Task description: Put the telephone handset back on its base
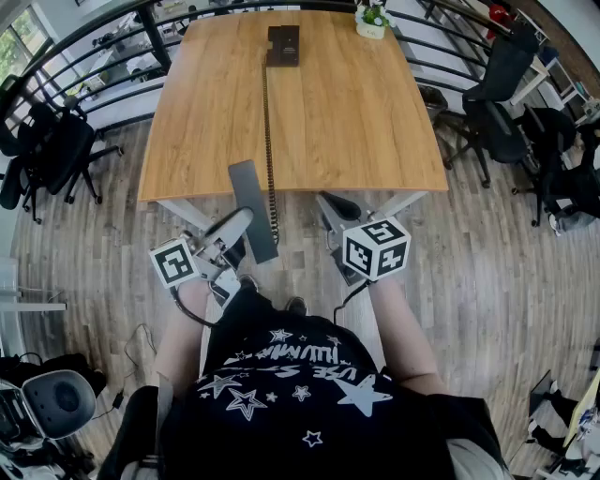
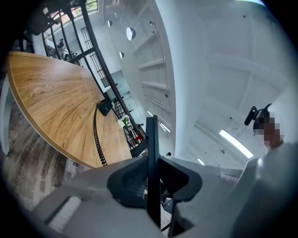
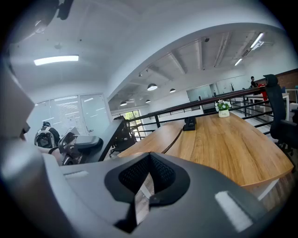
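The black telephone base [image 1: 283, 45] sits at the table's far end, and its coiled cord [image 1: 269, 141] runs down the wooden table [image 1: 375, 122] to the near edge. The flat dark grey handset [image 1: 251, 208] is held over that near edge. My left gripper [image 1: 240, 225] is shut on it; in the left gripper view the handset [image 2: 152, 158] stands edge-on between the pads. My right gripper [image 1: 332, 203] hovers just right of it, shut and with nothing in it. In the right gripper view, the base [image 3: 189, 123] and cord [image 3: 170, 142] lie ahead.
A small potted plant [image 1: 371, 19] stands at the table's far right corner. Black office chairs [image 1: 497, 103] stand to the right and another chair [image 1: 47, 150] to the left. A black railing [image 1: 112, 33] runs behind the table. The floor is wood.
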A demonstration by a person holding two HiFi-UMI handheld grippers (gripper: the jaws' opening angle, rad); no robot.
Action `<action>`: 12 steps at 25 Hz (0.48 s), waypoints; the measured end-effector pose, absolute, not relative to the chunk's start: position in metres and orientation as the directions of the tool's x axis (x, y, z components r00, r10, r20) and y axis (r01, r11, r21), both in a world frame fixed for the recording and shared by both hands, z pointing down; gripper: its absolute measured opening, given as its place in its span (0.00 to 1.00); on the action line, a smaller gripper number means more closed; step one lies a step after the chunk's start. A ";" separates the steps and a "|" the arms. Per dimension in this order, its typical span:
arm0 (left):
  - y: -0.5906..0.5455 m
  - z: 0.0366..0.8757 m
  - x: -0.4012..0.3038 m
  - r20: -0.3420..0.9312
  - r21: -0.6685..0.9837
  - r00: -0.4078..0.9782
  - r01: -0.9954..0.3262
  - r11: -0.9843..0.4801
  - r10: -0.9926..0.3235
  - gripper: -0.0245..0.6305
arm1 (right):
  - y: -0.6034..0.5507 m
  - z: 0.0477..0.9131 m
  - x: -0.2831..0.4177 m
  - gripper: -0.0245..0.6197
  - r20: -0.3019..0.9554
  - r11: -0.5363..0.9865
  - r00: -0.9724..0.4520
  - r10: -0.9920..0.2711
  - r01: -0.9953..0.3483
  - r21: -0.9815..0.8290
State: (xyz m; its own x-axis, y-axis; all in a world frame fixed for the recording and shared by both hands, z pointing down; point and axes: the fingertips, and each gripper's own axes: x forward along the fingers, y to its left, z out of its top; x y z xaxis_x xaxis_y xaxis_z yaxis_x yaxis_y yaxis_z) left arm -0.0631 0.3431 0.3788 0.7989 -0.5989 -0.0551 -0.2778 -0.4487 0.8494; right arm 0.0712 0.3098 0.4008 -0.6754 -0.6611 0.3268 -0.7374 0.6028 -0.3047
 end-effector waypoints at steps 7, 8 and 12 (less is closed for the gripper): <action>0.343 0.379 -0.063 -0.049 0.852 0.797 -0.281 -0.442 -0.602 0.16 | 0.308 0.400 0.069 0.04 0.328 0.614 -0.685 -0.651 -0.729 -0.303; 0.344 0.379 -0.063 -0.049 0.851 0.797 -0.282 -0.442 -0.602 0.16 | 0.308 0.400 0.070 0.04 0.327 0.615 -0.686 -0.650 -0.728 -0.304; 0.348 0.382 -0.064 -0.046 0.852 0.795 -0.285 -0.440 -0.605 0.16 | 0.310 0.402 0.074 0.04 0.320 0.607 -0.679 -0.660 -0.734 -0.304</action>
